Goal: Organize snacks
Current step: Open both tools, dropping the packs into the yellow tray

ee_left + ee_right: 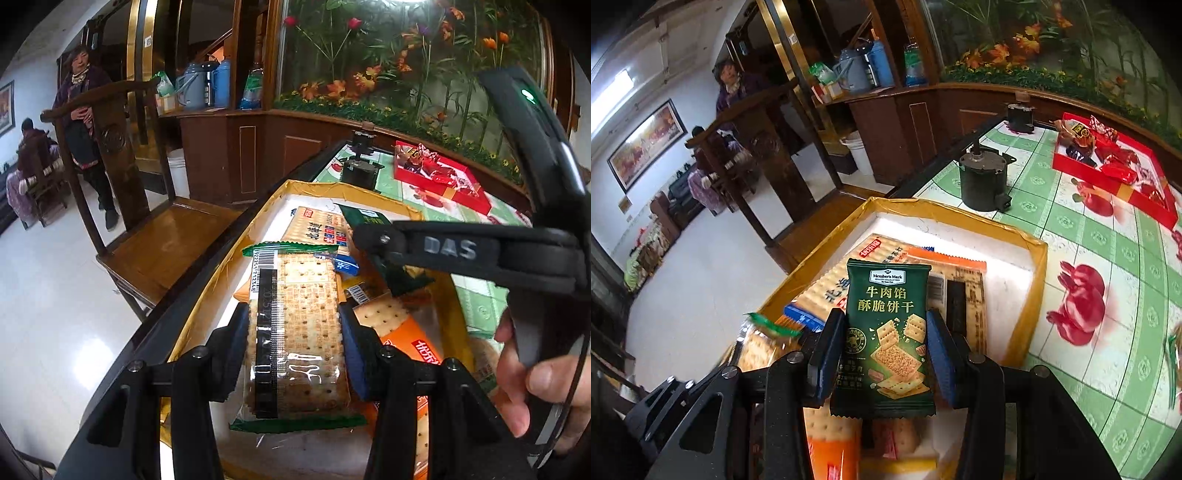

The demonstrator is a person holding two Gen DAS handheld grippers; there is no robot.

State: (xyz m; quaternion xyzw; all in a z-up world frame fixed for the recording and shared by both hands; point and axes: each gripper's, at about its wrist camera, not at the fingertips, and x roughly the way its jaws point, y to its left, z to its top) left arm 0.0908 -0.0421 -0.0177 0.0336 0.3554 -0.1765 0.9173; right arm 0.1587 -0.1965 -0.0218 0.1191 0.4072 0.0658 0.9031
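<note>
Green-edged cracker pack (295,332) sits clamped between the left gripper (293,332) pads; dark green biscuit packet (888,332) pinched in the right gripper (886,347); both over the tray (1039,266); placing comes next, needing free spots below.

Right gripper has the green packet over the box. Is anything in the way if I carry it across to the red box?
Possibly. The right gripper is shut on the green packet above the foam box. Between it and the red box lies open tablecloth; the dark motor stands left of that line, so nothing visible blocks it.
</note>
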